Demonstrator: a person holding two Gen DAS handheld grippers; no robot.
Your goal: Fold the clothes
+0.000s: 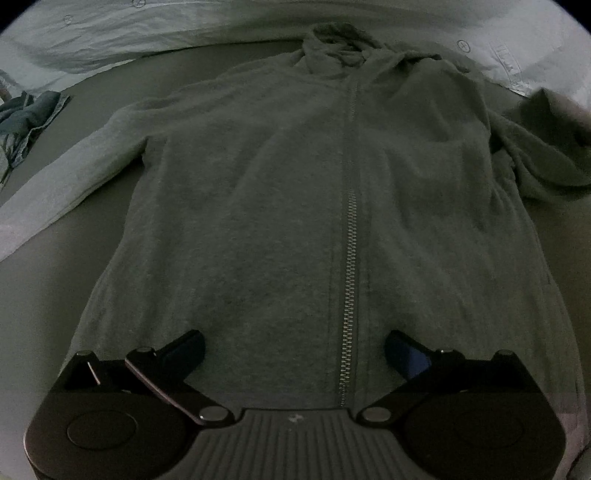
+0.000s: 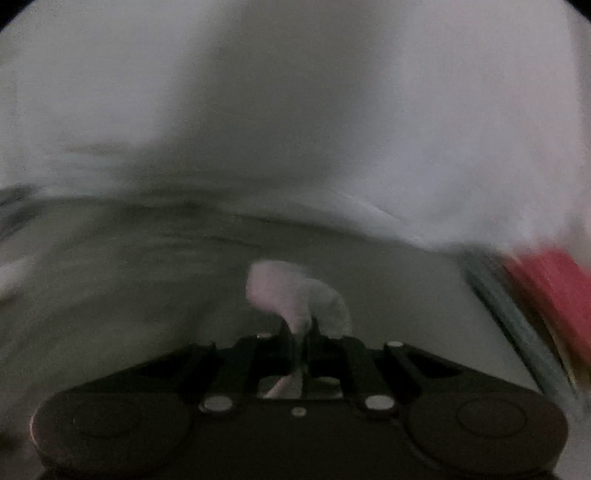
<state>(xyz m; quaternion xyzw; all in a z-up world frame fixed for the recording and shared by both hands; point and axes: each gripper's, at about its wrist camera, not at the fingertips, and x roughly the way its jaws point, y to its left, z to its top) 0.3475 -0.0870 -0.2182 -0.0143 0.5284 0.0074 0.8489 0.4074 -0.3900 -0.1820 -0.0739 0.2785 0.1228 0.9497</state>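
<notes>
Left gripper (image 1: 295, 354) spread wide over hoodie (image 1: 295, 203) – right gripper (image 2: 299, 325) pinching cloth (image 2: 284, 291)

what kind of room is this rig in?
Probably a bedroom, with a bed as the work surface: a grey zip hoodie lies flat on a smooth sheet, rumpled pale bedding behind it, other clothes heaped nearby.
</notes>
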